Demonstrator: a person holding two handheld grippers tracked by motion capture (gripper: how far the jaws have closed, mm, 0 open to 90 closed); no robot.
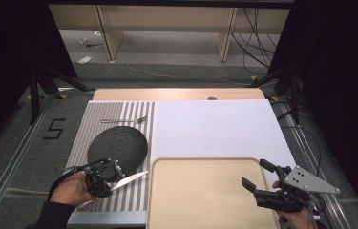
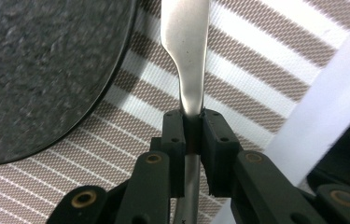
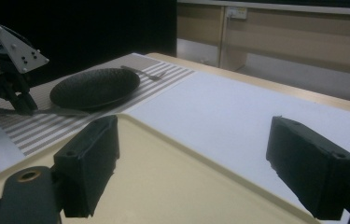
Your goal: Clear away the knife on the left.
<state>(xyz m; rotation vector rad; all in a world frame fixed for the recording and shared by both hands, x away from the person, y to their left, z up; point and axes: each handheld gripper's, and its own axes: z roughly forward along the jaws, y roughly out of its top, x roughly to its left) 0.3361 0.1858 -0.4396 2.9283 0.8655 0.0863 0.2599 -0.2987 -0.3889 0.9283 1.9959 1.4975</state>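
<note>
Left claw (image 2: 192,126): clamped tight on the knife (image 2: 185,51) handle, blade out over the striped placemat (image 2: 266,60), just beside the dark plate (image 2: 42,70).
Right claw (image 3: 191,163): wide apart, holding nothing, above the beige tray (image 1: 200,191).
Slip risk: narrow grip on smooth metal; the knife may pivot or drop.
Collision risk: blade could strike the plate rim.
Contact: blade height above the tabletop probably slight; hard to tell.

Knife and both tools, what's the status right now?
Left tool shut on knife, blade over striped placemat. Right tool open above beige tray. Black plate beside blade.
</note>
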